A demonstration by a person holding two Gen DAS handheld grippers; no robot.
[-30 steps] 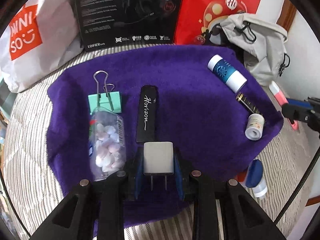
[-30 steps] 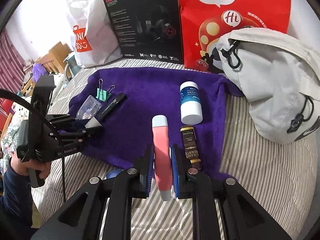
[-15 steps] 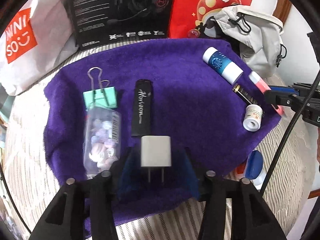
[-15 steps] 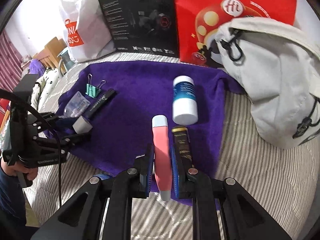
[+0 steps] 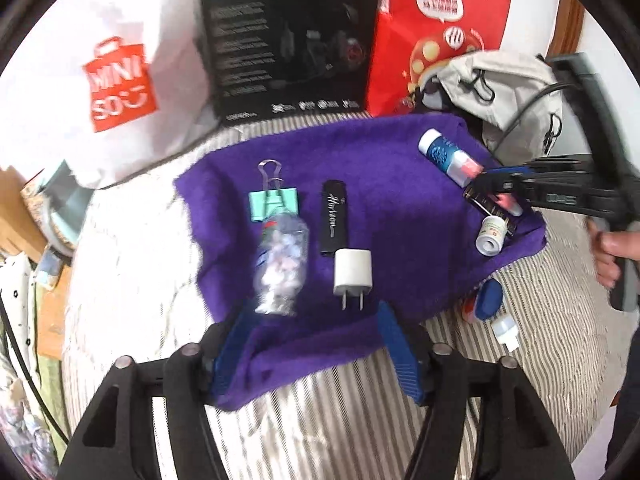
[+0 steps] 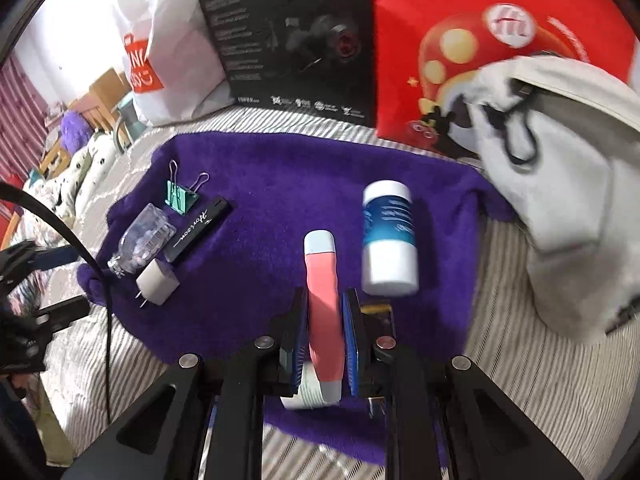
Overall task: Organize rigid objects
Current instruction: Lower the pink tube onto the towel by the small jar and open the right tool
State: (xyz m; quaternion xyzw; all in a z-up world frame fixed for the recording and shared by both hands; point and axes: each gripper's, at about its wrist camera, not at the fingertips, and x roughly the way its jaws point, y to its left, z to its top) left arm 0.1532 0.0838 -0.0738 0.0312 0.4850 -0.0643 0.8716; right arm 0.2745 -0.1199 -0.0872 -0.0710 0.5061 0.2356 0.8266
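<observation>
Right hand-held gripper (image 6: 324, 344) clamps a pink plastic tube with pale blue cap (image 6: 322, 292), long axis pointing up-frame along the fingers, held over the purple fuzzy towel (image 6: 280, 184) lower centre, just left of the lying white-and-blue bottle (image 6: 388, 236). Left hand-held gripper (image 5: 316, 344) spread wide, empty; white plug charger (image 5: 353, 271) lies just above it, prongs toward it. Only the left view shows the small white roll (image 5: 491, 236) beneath the tube; right view blocks it.
</observation>
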